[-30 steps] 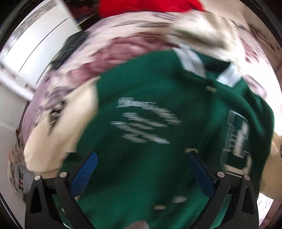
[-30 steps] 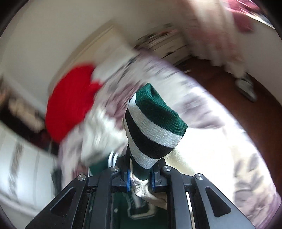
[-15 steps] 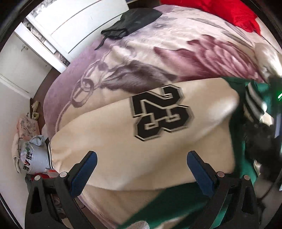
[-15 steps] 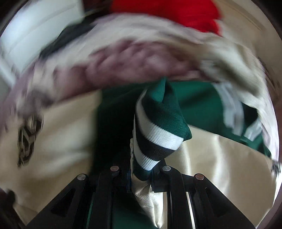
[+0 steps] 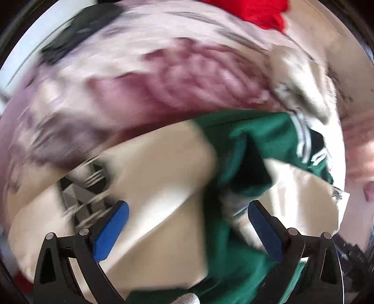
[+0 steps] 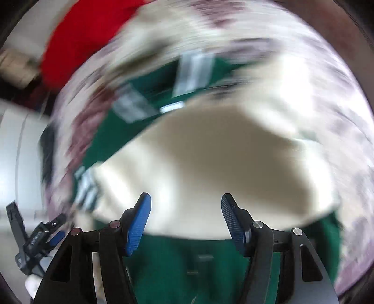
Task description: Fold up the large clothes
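Observation:
A green varsity jacket (image 5: pixel 252 149) with cream sleeves (image 5: pixel 163 168) lies on a floral bedspread (image 5: pixel 163 77). Both views are blurred by motion. My left gripper (image 5: pixel 187 222) is open and empty, just above the jacket with a cream sleeve folded across it. In the right wrist view the jacket's green body (image 6: pixel 116 131) and a cream sleeve (image 6: pixel 210 152) lie below my right gripper (image 6: pixel 185 215), which is open and empty. The left gripper also shows in the right wrist view (image 6: pixel 35 238) at the lower left.
A red garment (image 5: pixel 257 11) lies at the far side of the bed, also in the right wrist view (image 6: pixel 81 35). A dark garment (image 5: pixel 77 30) lies at the bed's far left. White cabinet doors (image 6: pixel 14 152) stand beside the bed.
My right gripper has let go of the striped cuff and sleeve, and it is now open over the jacket. The sleeve lies across the jacket. Both grippers have shifted over the garment.

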Action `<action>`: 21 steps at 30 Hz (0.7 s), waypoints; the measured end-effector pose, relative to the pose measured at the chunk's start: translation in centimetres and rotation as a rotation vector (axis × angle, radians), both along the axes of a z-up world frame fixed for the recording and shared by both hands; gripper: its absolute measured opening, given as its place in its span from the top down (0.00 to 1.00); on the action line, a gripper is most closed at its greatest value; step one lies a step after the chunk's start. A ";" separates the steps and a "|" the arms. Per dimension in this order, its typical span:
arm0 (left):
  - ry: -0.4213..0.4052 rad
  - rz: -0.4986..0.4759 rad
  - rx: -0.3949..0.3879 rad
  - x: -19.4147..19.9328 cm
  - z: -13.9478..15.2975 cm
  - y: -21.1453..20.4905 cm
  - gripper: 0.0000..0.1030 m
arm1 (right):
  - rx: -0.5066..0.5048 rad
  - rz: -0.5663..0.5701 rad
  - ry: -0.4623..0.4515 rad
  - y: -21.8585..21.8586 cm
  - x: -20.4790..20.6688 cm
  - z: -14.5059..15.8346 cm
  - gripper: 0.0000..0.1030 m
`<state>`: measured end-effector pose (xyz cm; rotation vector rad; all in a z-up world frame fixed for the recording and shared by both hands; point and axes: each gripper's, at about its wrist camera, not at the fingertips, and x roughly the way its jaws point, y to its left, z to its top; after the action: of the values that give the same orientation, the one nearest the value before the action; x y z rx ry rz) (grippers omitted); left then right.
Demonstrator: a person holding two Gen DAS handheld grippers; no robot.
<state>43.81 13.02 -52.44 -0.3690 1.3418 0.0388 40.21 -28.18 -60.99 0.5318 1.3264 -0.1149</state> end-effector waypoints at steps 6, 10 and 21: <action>0.007 -0.104 0.141 4.2 -3.3 -4.5 0.85 | 0.022 -0.337 0.024 -11.3 -6.2 -1.0 0.37; -0.174 0.082 0.071 1.2 1.6 -0.1 0.90 | -0.032 -0.326 0.156 -10.9 -8.3 -2.8 0.37; -0.151 0.109 -0.113 -0.6 1.8 0.4 0.88 | -0.294 -0.329 0.196 -11.7 -11.6 -8.5 0.53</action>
<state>43.26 13.44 -50.68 -0.5306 1.1768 0.0253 28.62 -39.90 -69.48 0.4921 1.3719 -0.6371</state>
